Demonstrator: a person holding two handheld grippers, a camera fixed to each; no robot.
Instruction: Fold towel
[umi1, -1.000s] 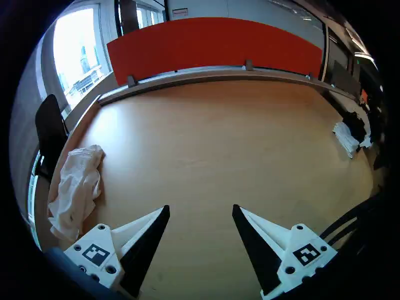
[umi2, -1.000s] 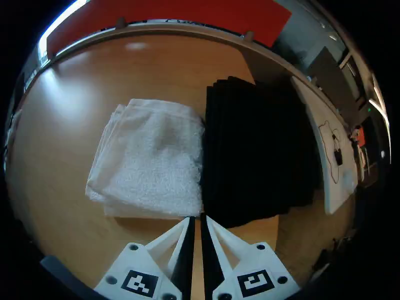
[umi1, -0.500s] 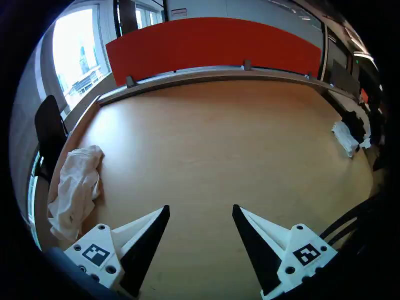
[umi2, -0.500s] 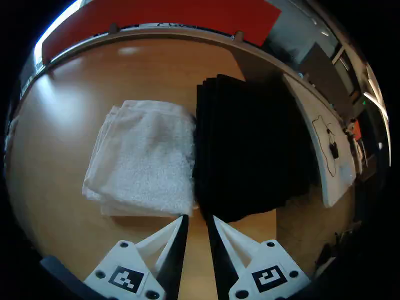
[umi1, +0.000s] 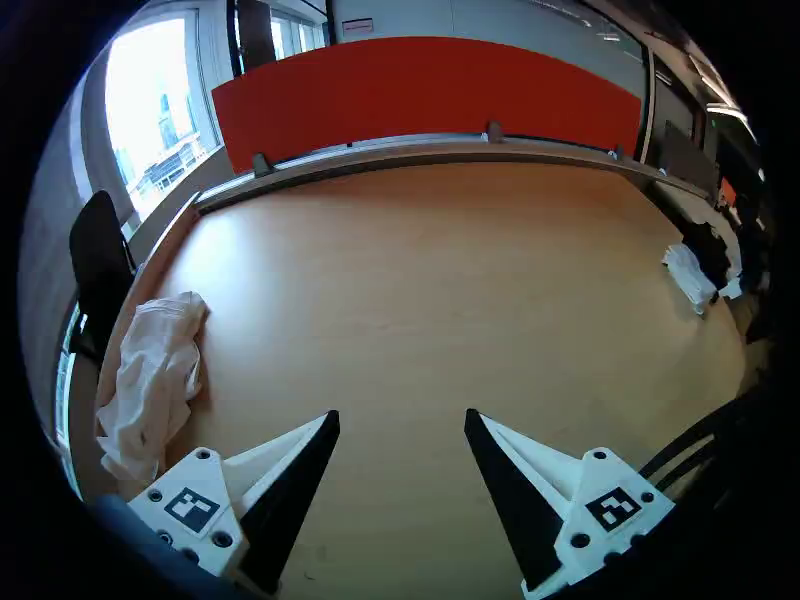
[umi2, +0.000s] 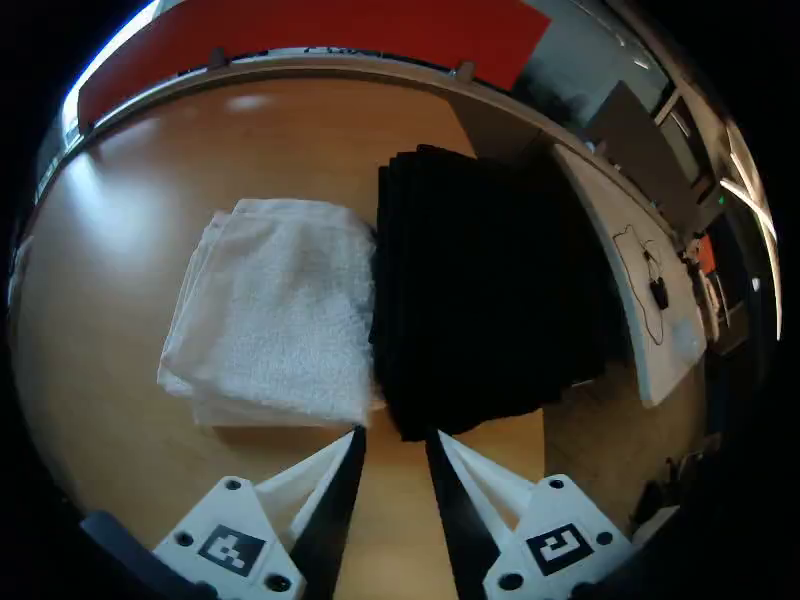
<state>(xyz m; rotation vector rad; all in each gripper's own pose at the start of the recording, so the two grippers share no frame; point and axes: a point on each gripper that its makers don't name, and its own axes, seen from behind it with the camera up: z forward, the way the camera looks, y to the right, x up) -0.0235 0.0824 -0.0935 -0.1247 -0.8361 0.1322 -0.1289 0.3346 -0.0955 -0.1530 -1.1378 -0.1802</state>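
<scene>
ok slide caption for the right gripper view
Right gripper, jaws slightly parted, poised before a folded white towel touching a folded black cloth on a wooden table.

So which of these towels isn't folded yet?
The pale crumpled towel, bunched up at the left of the left gripper view. The white towel and black towel in the right gripper view lie flat, neatly folded, side by side.

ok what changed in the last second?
The right claw opened: its fingers were almost shut, now they stand apart with nothing between them, at the near edge of the towels. The white towel and black towel lie folded side by side as before. The left claw stays open over the table; the crumpled cloth is unmoved.
</scene>
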